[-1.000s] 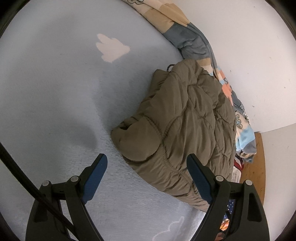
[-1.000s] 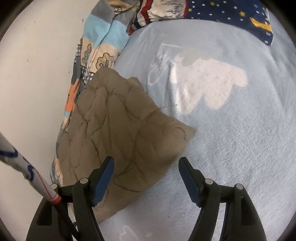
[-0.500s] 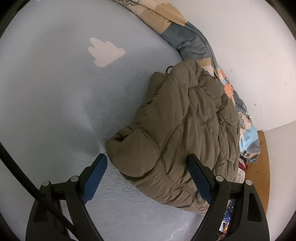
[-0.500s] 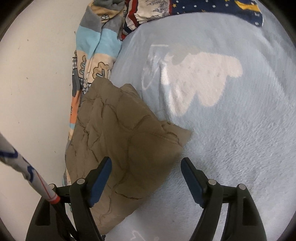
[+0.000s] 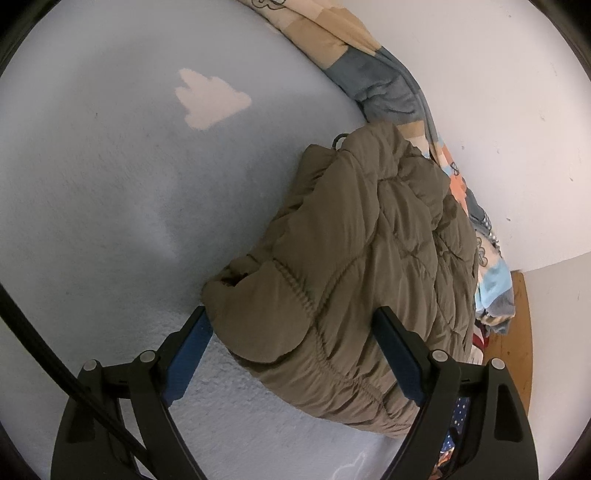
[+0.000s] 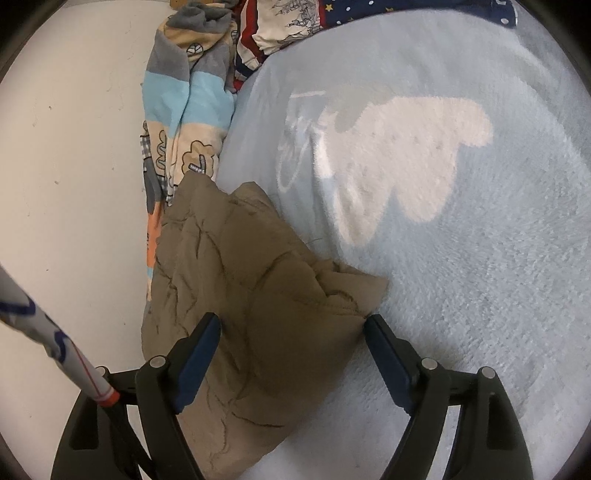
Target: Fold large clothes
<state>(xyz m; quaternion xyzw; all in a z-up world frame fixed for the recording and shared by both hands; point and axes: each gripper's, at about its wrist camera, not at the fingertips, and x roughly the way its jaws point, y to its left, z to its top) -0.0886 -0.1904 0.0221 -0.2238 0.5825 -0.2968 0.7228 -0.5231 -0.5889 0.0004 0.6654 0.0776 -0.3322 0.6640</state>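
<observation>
An olive-brown quilted jacket (image 5: 362, 266) lies folded in a thick bundle on a light blue fleece blanket (image 5: 110, 206), close to the white wall. My left gripper (image 5: 293, 332) is open, its blue pads either side of the bundle's near end with the sleeve cuff. In the right wrist view the same jacket (image 6: 251, 306) lies flat with a corner pointing right. My right gripper (image 6: 291, 332) is open, straddling that corner just above the fabric.
A patchwork blanket (image 5: 373, 59) is bunched along the white wall (image 5: 498, 110); it also shows in the right wrist view (image 6: 184, 110). Striped and star-print clothes (image 6: 369, 14) lie at the blanket's far end. A wooden floor strip (image 5: 517, 332) shows at right.
Both grippers have moved closer to the jacket, and their open fingers now straddle its near edges. The jacket itself has not moved.
</observation>
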